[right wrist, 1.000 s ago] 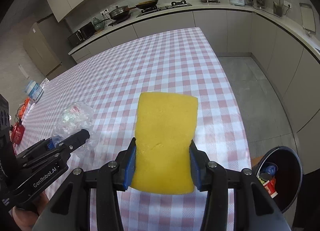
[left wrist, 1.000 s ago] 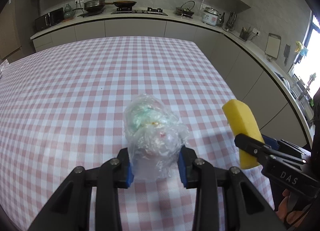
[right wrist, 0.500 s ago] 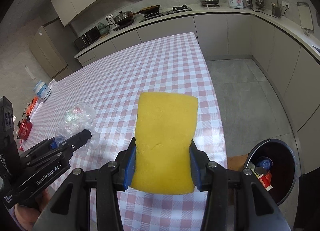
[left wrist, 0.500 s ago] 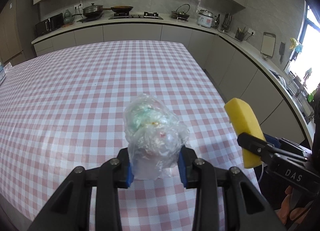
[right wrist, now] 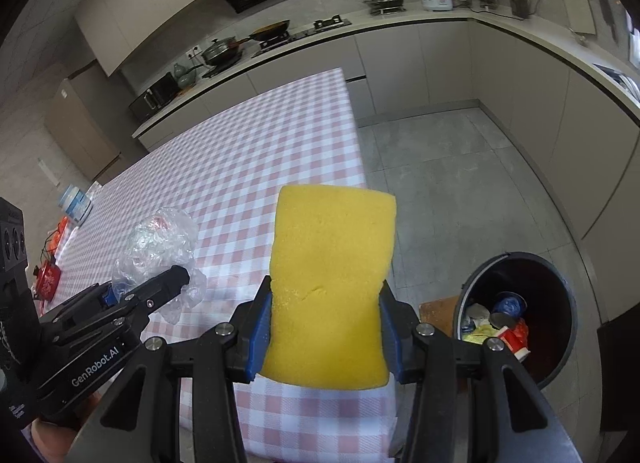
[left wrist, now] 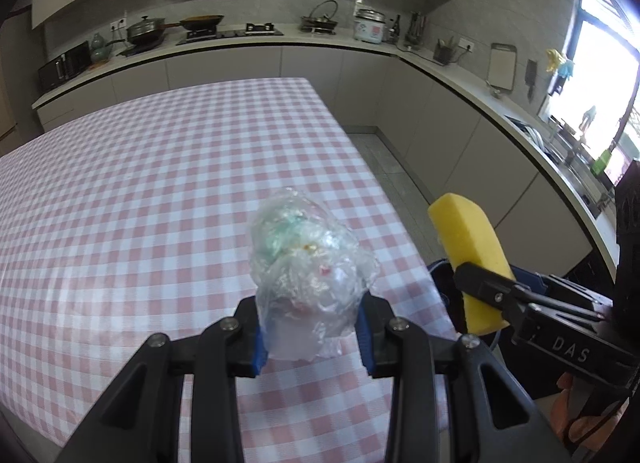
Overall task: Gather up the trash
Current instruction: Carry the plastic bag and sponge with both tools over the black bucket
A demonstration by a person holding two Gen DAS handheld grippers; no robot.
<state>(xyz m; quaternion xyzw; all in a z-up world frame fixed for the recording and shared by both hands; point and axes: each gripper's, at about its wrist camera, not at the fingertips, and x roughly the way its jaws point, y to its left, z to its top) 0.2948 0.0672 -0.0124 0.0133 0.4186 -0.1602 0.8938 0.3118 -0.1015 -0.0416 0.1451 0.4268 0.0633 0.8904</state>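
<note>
Checked tablecloth (left wrist: 140, 203), rice cooker (left wrist: 370, 25) and lidded pan (left wrist: 145, 29) on far counter (left wrist: 320, 45).
</note>
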